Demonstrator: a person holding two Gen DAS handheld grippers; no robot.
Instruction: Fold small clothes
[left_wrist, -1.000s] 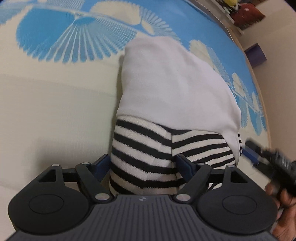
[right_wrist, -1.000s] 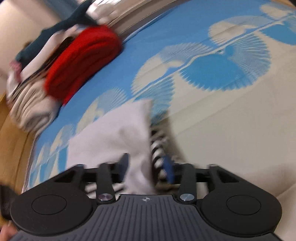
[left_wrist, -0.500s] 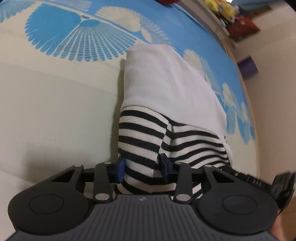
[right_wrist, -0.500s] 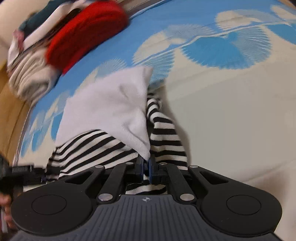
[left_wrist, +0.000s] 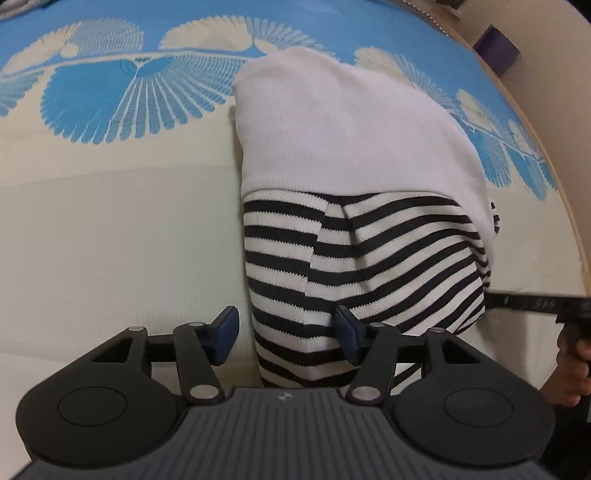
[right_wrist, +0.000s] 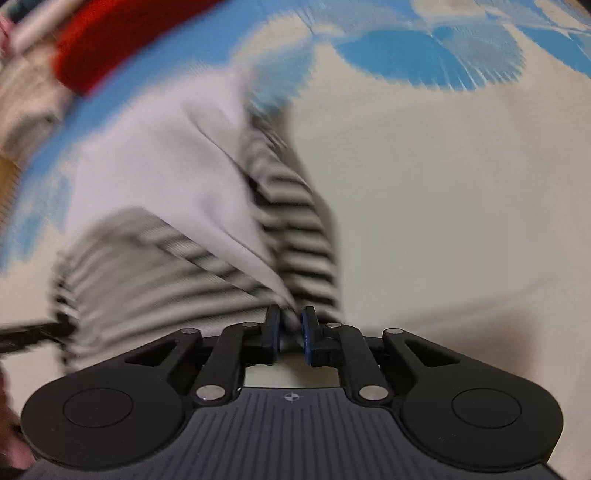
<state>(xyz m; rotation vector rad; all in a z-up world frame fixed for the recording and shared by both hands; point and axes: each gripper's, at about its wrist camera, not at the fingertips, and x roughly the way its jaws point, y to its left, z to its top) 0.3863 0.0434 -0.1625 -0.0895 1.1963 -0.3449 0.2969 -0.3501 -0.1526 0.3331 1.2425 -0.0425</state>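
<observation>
Small white knit garment with black-and-white striped sleeves (left_wrist: 354, 155) is lying on a cream bedspread with a blue fan pattern (left_wrist: 110, 229), already partly folded: the plain white body is on top towards the far end and the two striped sleeve parts are tucked across the near end, meeting at a seam roughly in the middle.

The left gripper (left_wrist: 286, 332) hangs over the near left corner of the stripes. Its jaws are spread and opening; the left blue pad is out over bare bedspread, clear of the cloth, and the right pad sits against the striped fabric, so the corner is between them but nothing is squeezed (looks like a loose straddle, not a grip).

The right gripper (right_wrist: 290, 328) is at the other near corner. That view is heavily motion-blurred, but you can make out its jaws nearly together with a thin pinch of cloth, white edge plus stripes, between the pads. They're opening slightly, and the fabric is drawn to a point right at the pads.

From the left camera you can see the right gripper's black finger poking in under the right edge of the stripes, with the person's hand (left_wrist: 570, 373) behind it.

A red folded cloth (right_wrist: 122, 48) and some pale laundry sit blurred at the far left edge of the bed.
</observation>
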